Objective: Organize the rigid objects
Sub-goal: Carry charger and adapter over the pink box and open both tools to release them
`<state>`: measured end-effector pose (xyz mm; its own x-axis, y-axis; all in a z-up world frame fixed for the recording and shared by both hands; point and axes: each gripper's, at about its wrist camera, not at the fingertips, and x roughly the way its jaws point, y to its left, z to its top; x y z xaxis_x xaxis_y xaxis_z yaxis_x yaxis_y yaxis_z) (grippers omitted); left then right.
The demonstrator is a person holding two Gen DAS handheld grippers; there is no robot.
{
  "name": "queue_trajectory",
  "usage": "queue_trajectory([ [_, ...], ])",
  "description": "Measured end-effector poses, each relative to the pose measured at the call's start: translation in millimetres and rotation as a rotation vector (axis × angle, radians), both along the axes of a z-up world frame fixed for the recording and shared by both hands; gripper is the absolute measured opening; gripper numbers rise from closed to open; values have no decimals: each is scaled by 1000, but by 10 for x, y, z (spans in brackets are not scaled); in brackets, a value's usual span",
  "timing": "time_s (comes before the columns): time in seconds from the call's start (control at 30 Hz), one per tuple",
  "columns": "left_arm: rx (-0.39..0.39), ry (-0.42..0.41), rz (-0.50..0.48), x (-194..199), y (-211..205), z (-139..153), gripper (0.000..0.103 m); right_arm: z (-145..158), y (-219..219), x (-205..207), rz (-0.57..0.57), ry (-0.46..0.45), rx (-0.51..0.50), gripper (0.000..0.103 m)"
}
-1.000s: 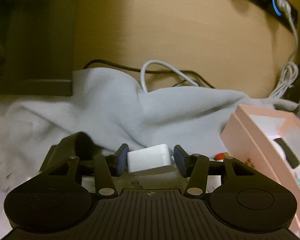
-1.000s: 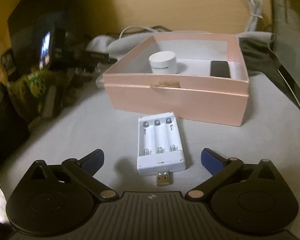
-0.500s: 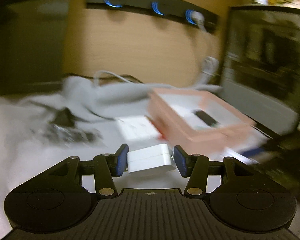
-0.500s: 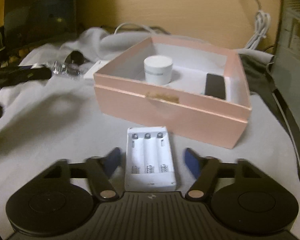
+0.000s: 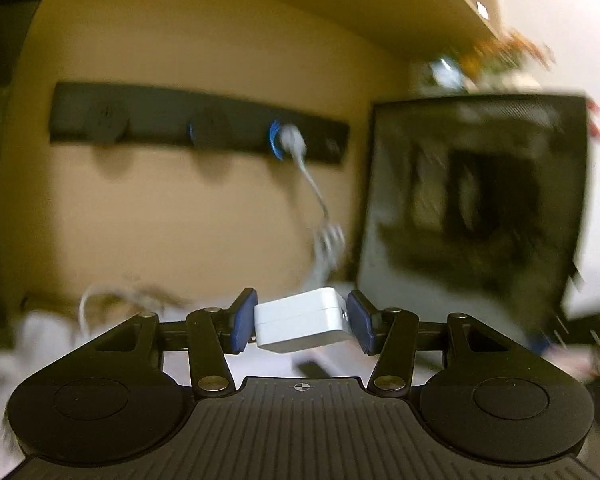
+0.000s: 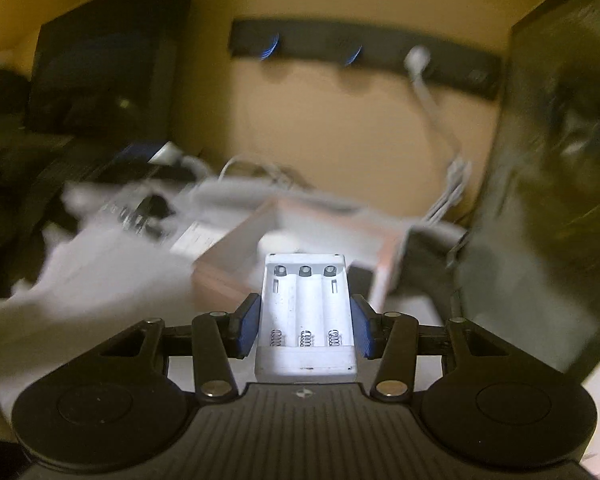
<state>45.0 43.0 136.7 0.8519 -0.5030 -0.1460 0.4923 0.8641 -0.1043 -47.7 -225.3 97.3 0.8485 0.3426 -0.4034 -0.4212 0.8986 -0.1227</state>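
Note:
My left gripper (image 5: 301,326) is shut on a white power adapter (image 5: 302,325) and holds it up in the air, tilted, facing the wall. My right gripper (image 6: 305,324) is shut on a white three-slot battery charger (image 6: 306,316) and holds it lifted in front of the pink box (image 6: 386,266). The box is blurred; a white round jar (image 6: 278,243) shows inside it, just behind the charger. In the left wrist view the box is hidden below the gripper.
A black power strip (image 5: 196,128) with blue-lit sockets is on the wall, with a white cable (image 5: 320,216) hanging from it. A dark monitor (image 5: 476,208) stands at the right. Grey cloth (image 6: 100,256) and dark clutter (image 6: 148,208) lie left of the box.
My left gripper lifted the adapter and swung right and upward. My right gripper closed on the battery charger and raised it off the cloth toward the box.

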Motion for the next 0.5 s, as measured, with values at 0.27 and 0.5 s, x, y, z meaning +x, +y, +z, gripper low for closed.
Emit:
queue_trajectory([
  [0.27, -54, 233, 51, 545, -54, -322, 50, -145, -231, 89, -95, 62, 34, 47],
  [0.5, -95, 294, 176, 135, 435, -700, 49, -97, -154, 491, -86, 97, 88, 47],
])
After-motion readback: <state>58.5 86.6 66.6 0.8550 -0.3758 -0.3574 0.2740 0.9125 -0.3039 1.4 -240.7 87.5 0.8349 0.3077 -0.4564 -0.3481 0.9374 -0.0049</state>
